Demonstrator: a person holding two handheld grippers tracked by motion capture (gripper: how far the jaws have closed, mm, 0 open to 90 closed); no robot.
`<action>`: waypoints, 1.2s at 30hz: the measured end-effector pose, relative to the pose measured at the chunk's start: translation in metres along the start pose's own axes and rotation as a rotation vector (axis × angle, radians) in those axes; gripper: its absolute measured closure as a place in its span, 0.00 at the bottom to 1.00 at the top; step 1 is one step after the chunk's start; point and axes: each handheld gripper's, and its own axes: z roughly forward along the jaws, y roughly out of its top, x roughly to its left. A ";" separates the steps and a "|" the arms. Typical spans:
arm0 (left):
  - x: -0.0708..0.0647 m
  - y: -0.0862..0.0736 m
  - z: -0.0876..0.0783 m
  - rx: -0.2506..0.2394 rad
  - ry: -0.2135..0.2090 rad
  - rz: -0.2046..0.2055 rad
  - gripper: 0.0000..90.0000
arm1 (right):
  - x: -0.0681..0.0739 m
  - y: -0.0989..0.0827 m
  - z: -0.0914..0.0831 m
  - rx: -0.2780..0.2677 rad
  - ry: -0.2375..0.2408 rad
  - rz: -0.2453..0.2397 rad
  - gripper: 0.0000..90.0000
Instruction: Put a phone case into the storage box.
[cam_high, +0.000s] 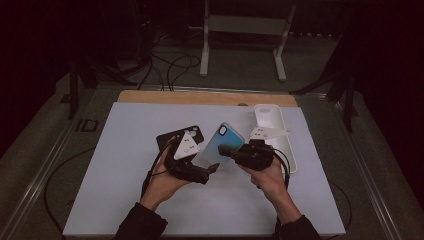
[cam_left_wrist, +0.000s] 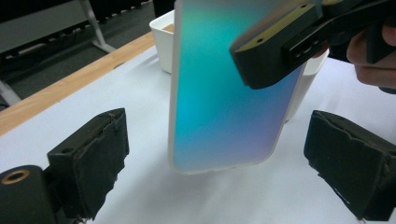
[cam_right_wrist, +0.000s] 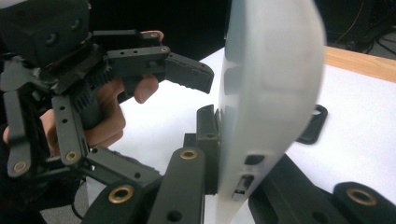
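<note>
The case (cam_high: 220, 144) is a phone case with a glossy back that shades from green-teal at the top through blue to a faint violet near the bottom, framed by a pale, milky rim. In the right gripper view its edge (cam_right_wrist: 261, 116) is white and rounded, with small button and port cutouts low on the side. It is held up off the white counter (cam_high: 125, 190), tilted, near the middle of the scene.

The right hand-held gripper (cam_high: 226, 149) pinches the case at its right side, jaws pressed together on the edge; in the left gripper view one of its jaws lies across the case's upper right corner. The left hand-held gripper (cam_high: 212, 167) sits just left of and nearer than the case, with its jaws spread wide. The case's lower end hangs between them in the left gripper view, touching neither pad.

A black case (cam_high: 170, 137) lies on the counter behind the left hand-held gripper, and a white tray (cam_high: 292, 160) lies to the right.
</note>
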 end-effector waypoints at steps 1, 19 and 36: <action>0.001 0.000 0.000 0.002 -0.006 -0.003 0.08 | 0.000 0.000 -0.001 0.001 0.001 -0.004 0.96; 0.006 -0.006 -0.002 0.006 -0.084 -0.038 0.07 | 0.006 0.004 -0.016 0.035 0.055 -0.103 0.96; -0.001 -0.009 -0.002 0.000 -0.206 0.013 0.31 | 0.013 0.011 -0.014 0.021 0.182 -0.158 0.96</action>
